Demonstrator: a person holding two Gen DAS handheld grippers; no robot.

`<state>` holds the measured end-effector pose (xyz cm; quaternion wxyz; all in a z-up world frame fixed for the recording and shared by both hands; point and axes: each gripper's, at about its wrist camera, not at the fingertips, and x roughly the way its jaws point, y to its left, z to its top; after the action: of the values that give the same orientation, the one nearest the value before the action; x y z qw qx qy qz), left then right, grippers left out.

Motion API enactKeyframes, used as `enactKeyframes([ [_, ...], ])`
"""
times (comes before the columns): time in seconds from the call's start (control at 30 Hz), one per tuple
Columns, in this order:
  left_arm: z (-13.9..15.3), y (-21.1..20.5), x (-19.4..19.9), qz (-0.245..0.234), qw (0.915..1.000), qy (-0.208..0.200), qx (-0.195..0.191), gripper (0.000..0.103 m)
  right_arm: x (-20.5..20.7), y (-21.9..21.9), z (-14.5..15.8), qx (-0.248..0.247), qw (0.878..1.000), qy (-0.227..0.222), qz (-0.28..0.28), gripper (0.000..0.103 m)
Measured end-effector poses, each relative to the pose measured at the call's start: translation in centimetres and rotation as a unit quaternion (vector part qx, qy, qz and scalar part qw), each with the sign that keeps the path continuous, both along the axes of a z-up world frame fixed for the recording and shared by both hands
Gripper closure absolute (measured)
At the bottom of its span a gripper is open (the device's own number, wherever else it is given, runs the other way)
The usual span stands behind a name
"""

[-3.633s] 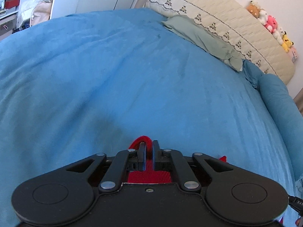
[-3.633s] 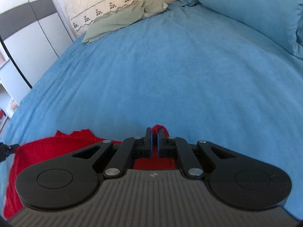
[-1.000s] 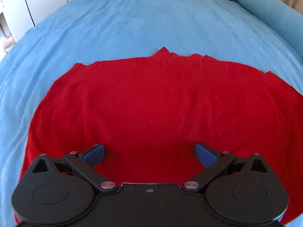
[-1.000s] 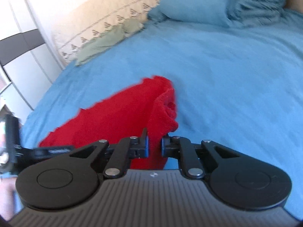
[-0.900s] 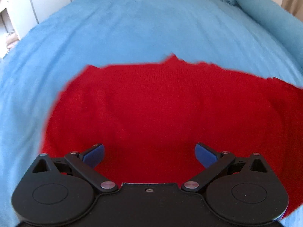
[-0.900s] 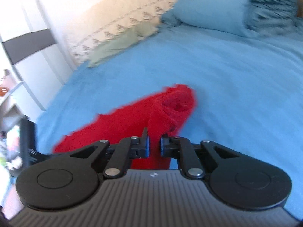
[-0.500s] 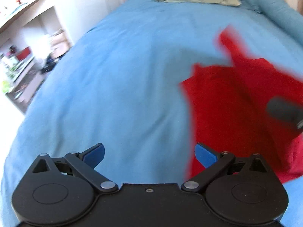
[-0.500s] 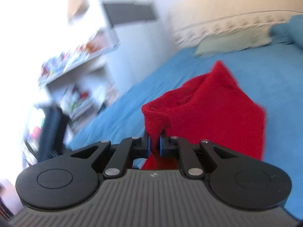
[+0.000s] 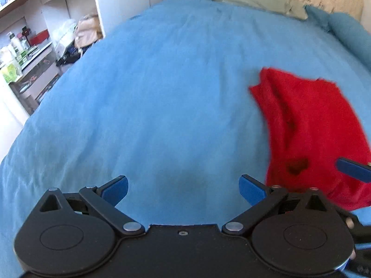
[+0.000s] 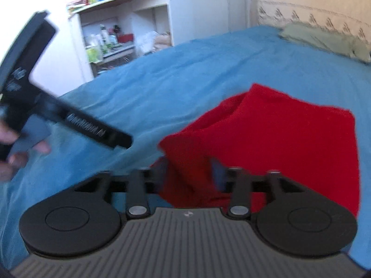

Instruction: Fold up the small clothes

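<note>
The blue bedspread (image 9: 167, 106) fills nearly everything, a wide soft field running up to the cream headboard (image 10: 320, 11) at twelve o'clock. White shelves (image 10: 120, 30) crowded with bottles and boxes stand off the bed at about ten o'clock in both views. A pale green pillow (image 9: 255, 0) lies against the headboard, toward one o'clock from the left wrist.

The red garment (image 10: 289, 143) lies on the bedspread, doubled over on itself, with one flap bunched up at its near edge. From the left wrist it sits at three o'clock (image 9: 308, 127), well clear of that tool's fingers.

The left gripper (image 9: 183, 190) hovers over bare bedspread with its blue-padded fingers (image 9: 114, 188) spread wide, nothing between them. From the right wrist its black body reaches in at nine o'clock, a hand (image 10: 14, 153) wrapped round the handle.

The right gripper (image 10: 189, 176) sits at the garment's near edge. Its fingers stand partly apart, with the bunched red flap lying in the gap between them; motion blur hides whether the pads touch the cloth.
</note>
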<state>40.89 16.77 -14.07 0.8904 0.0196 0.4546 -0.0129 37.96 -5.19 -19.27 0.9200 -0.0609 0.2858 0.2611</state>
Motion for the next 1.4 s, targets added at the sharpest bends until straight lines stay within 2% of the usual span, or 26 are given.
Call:
enactKeyframes([
  [0.13,2.1,-1.4,0.2,-0.022,0.9991,-0.025,-0.027,0.0,-2.3,-2.5,1.9,-0.005,0.999,-0.045,-0.019,0.007],
  [0.17,2.4,-2.1,0.5,-0.029,0.9986,-0.027,-0.034,0.0,-2.5,-3.6,2.2,-0.008,0.998,-0.053,-0.041,0.001],
  [0.23,2.4,-3.6,1.2,-0.04,0.9981,-0.025,-0.039,0.0,-2.1,-5.4,2.3,-0.026,0.994,-0.063,-0.088,0.0],
  [0.3,1.5,-5.0,2.0,-0.044,0.9983,-0.017,-0.035,0.0,-1.3,-6.9,1.8,-0.038,0.99,-0.049,-0.129,0.0],
  [0.37,0.3,-6.1,2.4,-0.053,0.9983,-0.007,-0.023,0.0,-0.5,-8.6,1.1,-0.026,0.987,-0.017,-0.158,0.0],
  [0.43,-1.0,-6.5,2.4,-0.061,0.9981,0.004,0.001,0.0,0.2,-9.7,-0.1,-0.026,0.985,0.009,-0.17,0.0],
  [0.53,-2.7,-5.8,1.3,-0.072,0.997,0.014,0.027,0.0,0.3,-10.9,-1.9,-0.051,0.983,0.033,-0.173,0.0],
  [0.67,-3.8,-3.9,-0.2,-0.076,0.997,0.014,-0.004,0.0,-1.0,-13.5,-3.8,-0.047,0.984,0.044,-0.166,0.0],
  [0.77,-3.6,-4.2,-0.8,-0.084,0.9964,0.013,0.002,0.0,-1.5,-15.1,-4.1,-0.013,0.984,0.056,-0.171,0.0],
  [0.83,-2.7,-4.4,-0.8,-0.095,0.9954,0.013,0.003,0.0,-1.7,-15.3,-4.0,-0.022,0.984,0.056,-0.166,0.0],
  [0.9,-1.4,-4.4,-0.8,-0.101,0.9948,-0.001,-0.013,0.0,-1.7,-15.1,-3.1,-0.023,0.986,0.053,-0.158,0.0],
  [1.0,0.1,-4.7,1.2,-0.11,0.993,-0.017,-0.041,0.0,-1.1,-15.9,-0.7,0.023,0.988,0.054,-0.146,0.0],
  [1.13,-0.6,-6.5,5.6,-0.131,0.9889,0.016,-0.069,0.001,2.5,-17.3,0.8,0.086,0.978,0.108,-0.156,0.0],
  [1.17,-0.9,-6.7,6.5,-0.134,0.9871,0.021,-0.085,0.002,3.4,-17.5,0.8,0.096,0.974,0.121,-0.164,0.0],
  [1.23,-1.7,-7.1,8.3,-0.137,0.9826,0.036,-0.119,0.013,5.1,-18.2,0.4,0.116,0.967,0.144,-0.178,0.003],
  [1.3,-2.8,-7.6,9.8,-0.139,0.9776,0.06,-0.146,0.018,6.4,-18.6,-0.3,0.14,0.957,0.165,-0.191,0.006],
  [1.4,-3.7,-8.0,10.5,-0.136,0.9753,0.063,-0.162,0.017,7.5,-18.8,-1.7,0.154,0.95,0.193,-0.193,0.011],
])
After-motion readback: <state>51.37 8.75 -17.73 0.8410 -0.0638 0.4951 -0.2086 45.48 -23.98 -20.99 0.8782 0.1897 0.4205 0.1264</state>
